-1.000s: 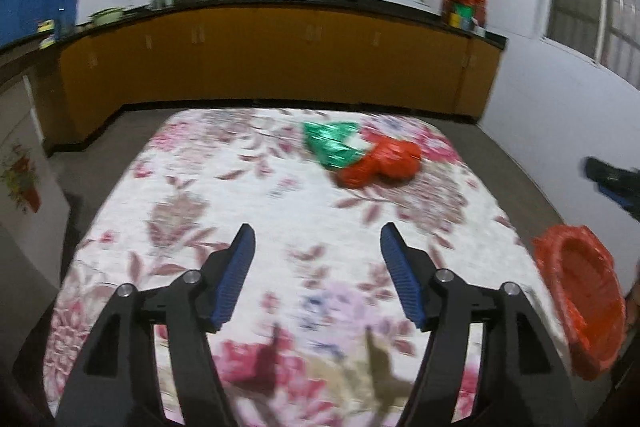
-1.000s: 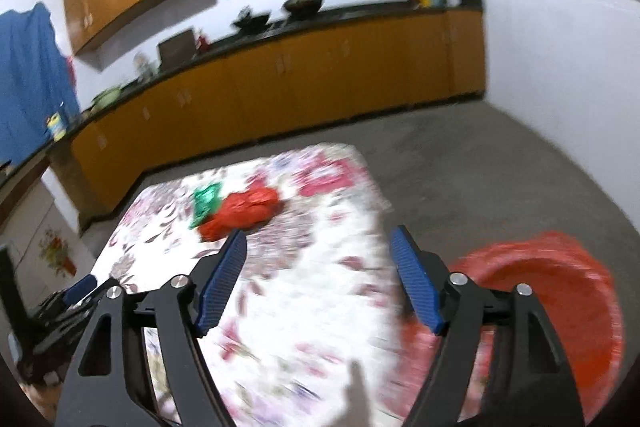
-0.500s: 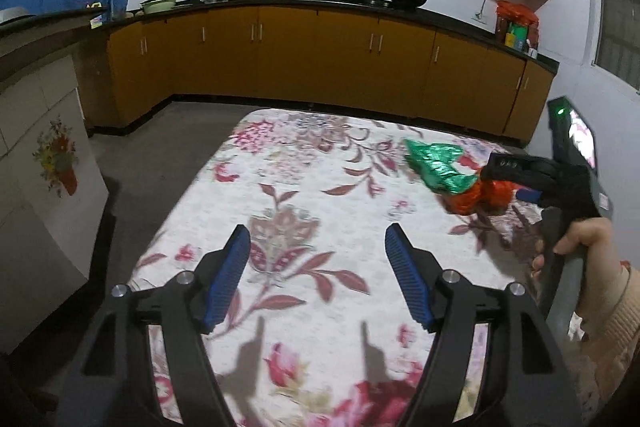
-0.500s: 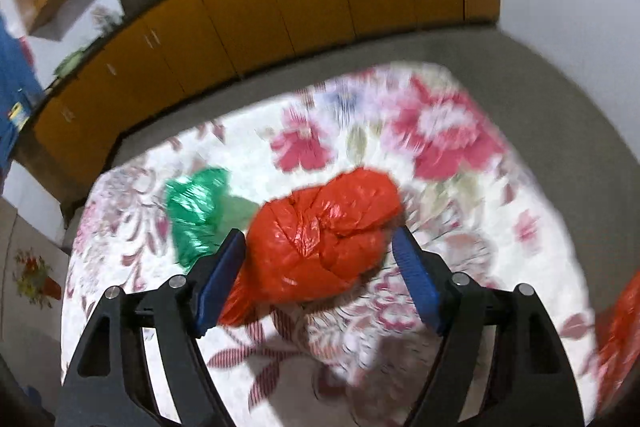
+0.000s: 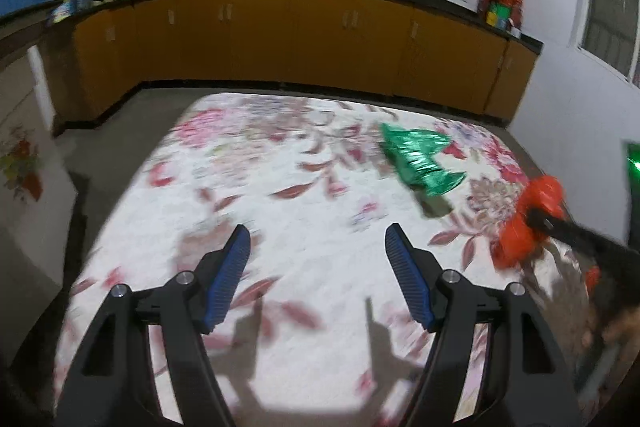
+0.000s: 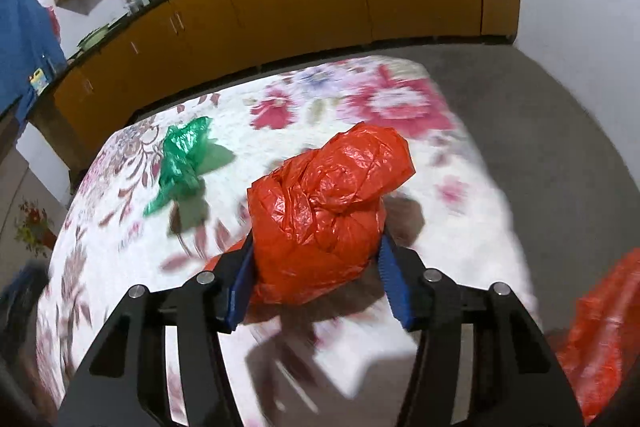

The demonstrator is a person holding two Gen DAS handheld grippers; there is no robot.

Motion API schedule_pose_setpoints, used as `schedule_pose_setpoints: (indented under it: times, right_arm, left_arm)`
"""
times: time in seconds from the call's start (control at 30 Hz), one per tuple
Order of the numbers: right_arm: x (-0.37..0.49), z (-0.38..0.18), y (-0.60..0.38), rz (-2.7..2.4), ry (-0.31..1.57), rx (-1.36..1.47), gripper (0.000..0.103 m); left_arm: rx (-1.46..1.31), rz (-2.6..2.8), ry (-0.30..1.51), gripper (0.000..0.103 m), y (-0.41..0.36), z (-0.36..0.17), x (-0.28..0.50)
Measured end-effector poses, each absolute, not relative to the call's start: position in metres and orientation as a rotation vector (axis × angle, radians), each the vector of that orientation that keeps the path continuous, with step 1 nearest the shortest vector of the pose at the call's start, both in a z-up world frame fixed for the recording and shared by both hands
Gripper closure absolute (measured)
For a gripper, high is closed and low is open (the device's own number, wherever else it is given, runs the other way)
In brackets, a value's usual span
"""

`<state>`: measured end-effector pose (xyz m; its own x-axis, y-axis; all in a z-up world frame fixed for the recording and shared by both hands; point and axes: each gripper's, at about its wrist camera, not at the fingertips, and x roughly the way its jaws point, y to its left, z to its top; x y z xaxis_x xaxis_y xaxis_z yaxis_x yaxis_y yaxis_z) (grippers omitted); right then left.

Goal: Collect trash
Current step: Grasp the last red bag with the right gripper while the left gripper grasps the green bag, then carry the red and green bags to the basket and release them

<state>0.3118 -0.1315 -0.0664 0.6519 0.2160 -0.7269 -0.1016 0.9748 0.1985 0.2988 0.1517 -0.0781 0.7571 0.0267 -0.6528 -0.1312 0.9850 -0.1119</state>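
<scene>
A crumpled red plastic bag [image 6: 324, 211] sits between the blue pads of my right gripper [image 6: 316, 267], which is shut on it and holds it just above the flowered tablecloth [image 6: 120, 267]. The red bag also shows at the right of the left wrist view [image 5: 528, 227], with the right gripper's dark finger on it. A crumpled green plastic bag lies on the cloth to its left [image 6: 184, 159], at the far right of the table in the left wrist view [image 5: 420, 159]. My left gripper [image 5: 318, 275] is open and empty over the table's middle.
A red bin [image 6: 600, 339] stands off the table's right edge, low at the right of the right wrist view. Orange kitchen cabinets [image 5: 300, 39] with a dark counter run along the back wall. Grey floor [image 6: 540, 131] lies beyond the table.
My right gripper has closed on the red bag and lifted it off the cloth, away from the green bag. My left gripper has swung a little to the right, still open.
</scene>
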Motion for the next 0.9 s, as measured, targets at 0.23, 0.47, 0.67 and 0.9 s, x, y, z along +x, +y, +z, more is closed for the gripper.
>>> schedule_pose_setpoints:
  times: [0.23,0.47,0.67,0.9]
  right_arm:
    - [0.270,-0.051,-0.165,0.204,0.792,0.155,0.047]
    - [0.259,-0.054,-0.171,0.225,0.780,0.118,0.047]
    - [0.251,-0.056,-0.187,0.211,0.783,0.144,0.047]
    - [0.227,-0.033,-0.207,0.185,0.741,0.169,0.047]
  left_arm:
    - [-0.143,0.020,0.758,0.034,0.093,-0.079,0.394]
    - [-0.103,0.071,0.938,0.039,0.073,-0.121,0.460]
    - [-0.089,0.076,0.929,0.078,0.071,-0.123,0.461]
    - [-0.033,0.074,0.863,0.079,0.063,-0.095,0.417]
